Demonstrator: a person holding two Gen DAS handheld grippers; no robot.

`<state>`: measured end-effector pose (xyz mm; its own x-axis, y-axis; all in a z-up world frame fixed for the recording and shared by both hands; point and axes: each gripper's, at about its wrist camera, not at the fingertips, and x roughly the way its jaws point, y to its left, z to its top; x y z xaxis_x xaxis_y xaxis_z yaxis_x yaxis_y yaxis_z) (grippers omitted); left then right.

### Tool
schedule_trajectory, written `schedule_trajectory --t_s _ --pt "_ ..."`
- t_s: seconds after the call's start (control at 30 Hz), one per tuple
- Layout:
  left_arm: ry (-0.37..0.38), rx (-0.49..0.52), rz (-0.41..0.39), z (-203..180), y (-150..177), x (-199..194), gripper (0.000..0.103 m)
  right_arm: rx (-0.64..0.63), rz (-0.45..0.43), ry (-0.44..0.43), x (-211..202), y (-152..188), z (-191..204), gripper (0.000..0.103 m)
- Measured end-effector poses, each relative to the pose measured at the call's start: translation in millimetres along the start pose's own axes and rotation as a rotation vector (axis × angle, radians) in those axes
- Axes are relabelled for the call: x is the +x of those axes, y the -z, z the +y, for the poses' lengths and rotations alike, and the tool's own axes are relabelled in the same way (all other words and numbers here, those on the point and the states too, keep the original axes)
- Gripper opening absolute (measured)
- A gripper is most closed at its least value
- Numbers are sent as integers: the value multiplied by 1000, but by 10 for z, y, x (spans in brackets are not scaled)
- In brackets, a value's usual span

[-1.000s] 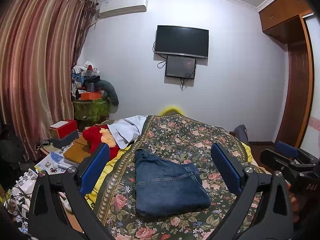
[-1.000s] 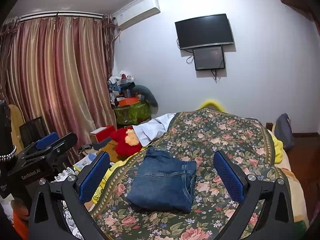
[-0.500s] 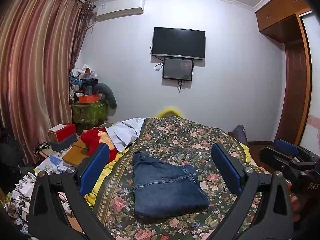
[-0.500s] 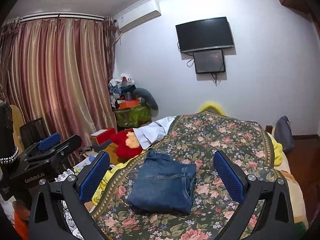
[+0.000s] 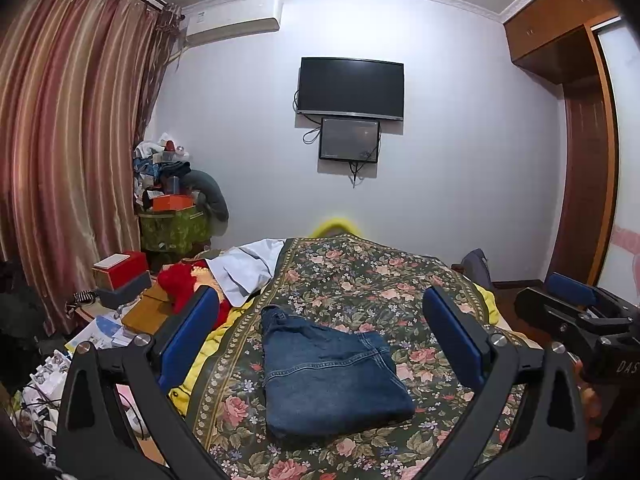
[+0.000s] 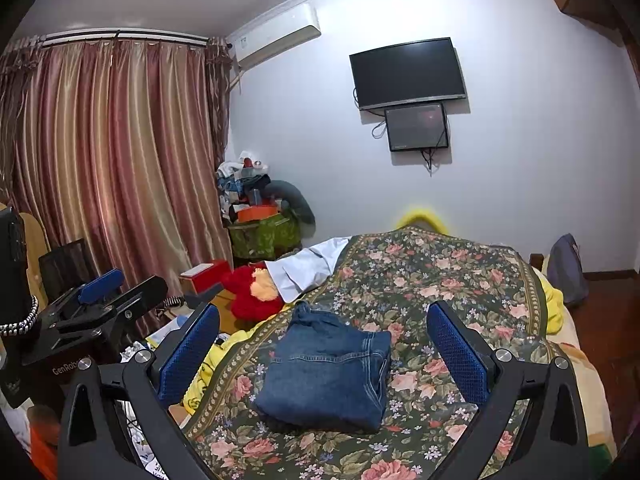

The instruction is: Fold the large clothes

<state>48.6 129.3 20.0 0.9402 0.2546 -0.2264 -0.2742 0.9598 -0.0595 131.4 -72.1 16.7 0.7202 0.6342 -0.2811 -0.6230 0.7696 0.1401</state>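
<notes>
Floral bedspread (image 5: 360, 280), one folded jeans (image 5: 328, 372), two gaping hand-held grippers (image 5: 320, 336)

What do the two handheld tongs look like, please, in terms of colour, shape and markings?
The left tongs and right tongs match: matte black angular frames with triangular cut-outs and silver screw heads, each finger faced with a textured blue pad. Partial white lettering shows: "GenRobo" on the left body, "DAS" on the right. No sleeves are visible.
</notes>
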Motion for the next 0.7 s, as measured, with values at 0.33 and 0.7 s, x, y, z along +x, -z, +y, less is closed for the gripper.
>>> schedule_trajectory --t_s 0.33,0.7 --pt "15 1 3 -5 -21 10 103 6 -6 10 -4 -31 4 103" --pt "23 8 6 -50 -6 3 103 10 -8 15 -6 -24 8 103"
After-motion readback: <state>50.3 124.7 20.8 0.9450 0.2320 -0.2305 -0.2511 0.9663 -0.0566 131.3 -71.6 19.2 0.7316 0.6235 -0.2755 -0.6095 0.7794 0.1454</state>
